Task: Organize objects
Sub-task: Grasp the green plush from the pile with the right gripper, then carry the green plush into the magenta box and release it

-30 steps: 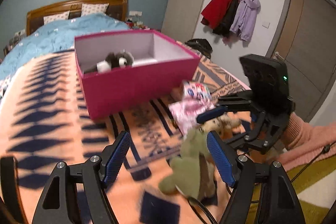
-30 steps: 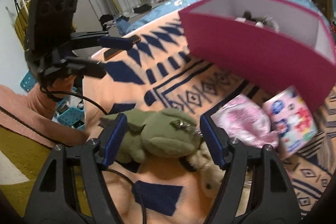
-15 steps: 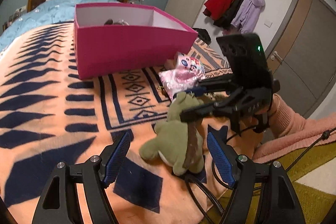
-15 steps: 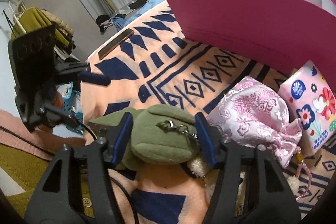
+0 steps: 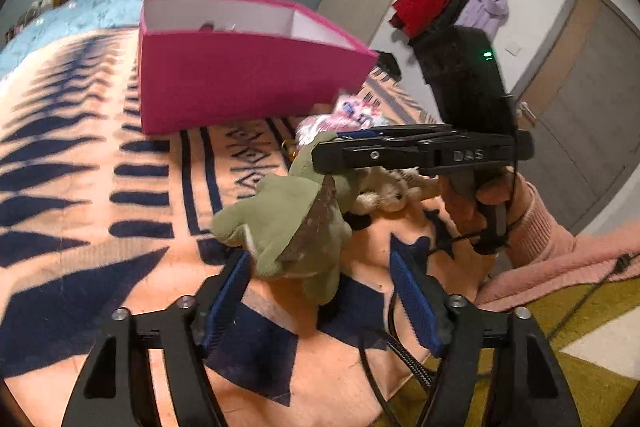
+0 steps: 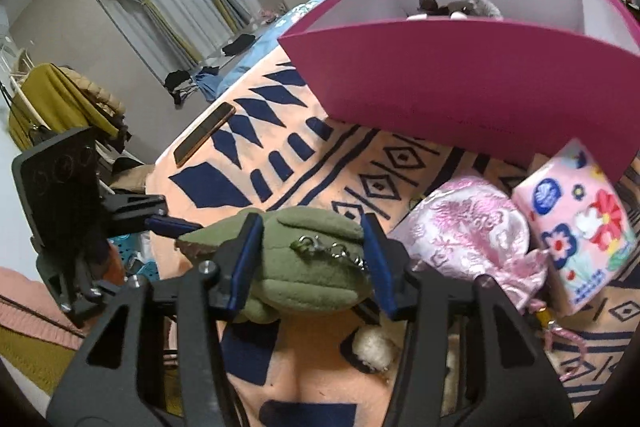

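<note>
Here the right claw [image 6: 312, 259] is closing on the green plush toy [image 6: 304, 267], its blue pads pressing both flanks just above the patterned bed blanket [image 6: 280, 155]. The left claw [image 5: 320, 291] is narrowing around the toy's lower end, pads not touching. The pink box [image 6: 460, 87] is sitting behind.

Fuzzy green plush toy [image 6: 308, 267], matt
</note>
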`<move>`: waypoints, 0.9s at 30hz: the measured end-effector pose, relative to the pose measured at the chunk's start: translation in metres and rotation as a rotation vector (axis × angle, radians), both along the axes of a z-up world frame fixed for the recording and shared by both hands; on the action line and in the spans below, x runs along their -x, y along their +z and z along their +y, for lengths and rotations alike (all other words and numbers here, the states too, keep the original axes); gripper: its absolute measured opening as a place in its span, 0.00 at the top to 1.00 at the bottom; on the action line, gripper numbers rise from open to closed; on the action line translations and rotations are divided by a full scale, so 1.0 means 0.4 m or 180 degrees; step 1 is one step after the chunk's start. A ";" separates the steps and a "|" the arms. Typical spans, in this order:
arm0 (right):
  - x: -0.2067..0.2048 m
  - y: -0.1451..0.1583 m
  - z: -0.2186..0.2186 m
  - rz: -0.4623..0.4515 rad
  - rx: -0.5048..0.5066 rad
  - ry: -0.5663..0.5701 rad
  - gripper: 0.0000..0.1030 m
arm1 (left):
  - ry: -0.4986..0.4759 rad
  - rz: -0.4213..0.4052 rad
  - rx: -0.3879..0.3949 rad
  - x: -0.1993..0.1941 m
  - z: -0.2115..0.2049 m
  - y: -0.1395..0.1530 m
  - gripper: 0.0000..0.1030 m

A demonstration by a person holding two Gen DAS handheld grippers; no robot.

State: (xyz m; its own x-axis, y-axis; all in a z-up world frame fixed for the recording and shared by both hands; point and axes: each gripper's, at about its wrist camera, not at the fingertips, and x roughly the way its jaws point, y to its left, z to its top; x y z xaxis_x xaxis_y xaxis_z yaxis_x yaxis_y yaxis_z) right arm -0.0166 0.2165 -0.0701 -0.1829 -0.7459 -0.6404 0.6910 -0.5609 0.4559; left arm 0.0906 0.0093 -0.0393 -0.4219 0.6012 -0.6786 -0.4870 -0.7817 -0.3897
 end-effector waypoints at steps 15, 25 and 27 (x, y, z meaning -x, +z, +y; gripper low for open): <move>-0.043 0.051 -0.016 0.0338 -0.0175 -0.0091 0.43 | 0.0356 0.0052 0.0004 0.038 -0.035 0.037 0.61; 0.005 0.231 -0.012 0.0926 0.0082 -0.0261 0.43 | 0.0455 0.0732 0.0110 0.123 -0.042 0.240 0.58; 0.036 0.270 -0.016 0.1075 0.0081 -0.0317 0.43 | 0.0463 0.0840 0.0145 0.159 -0.033 0.272 0.58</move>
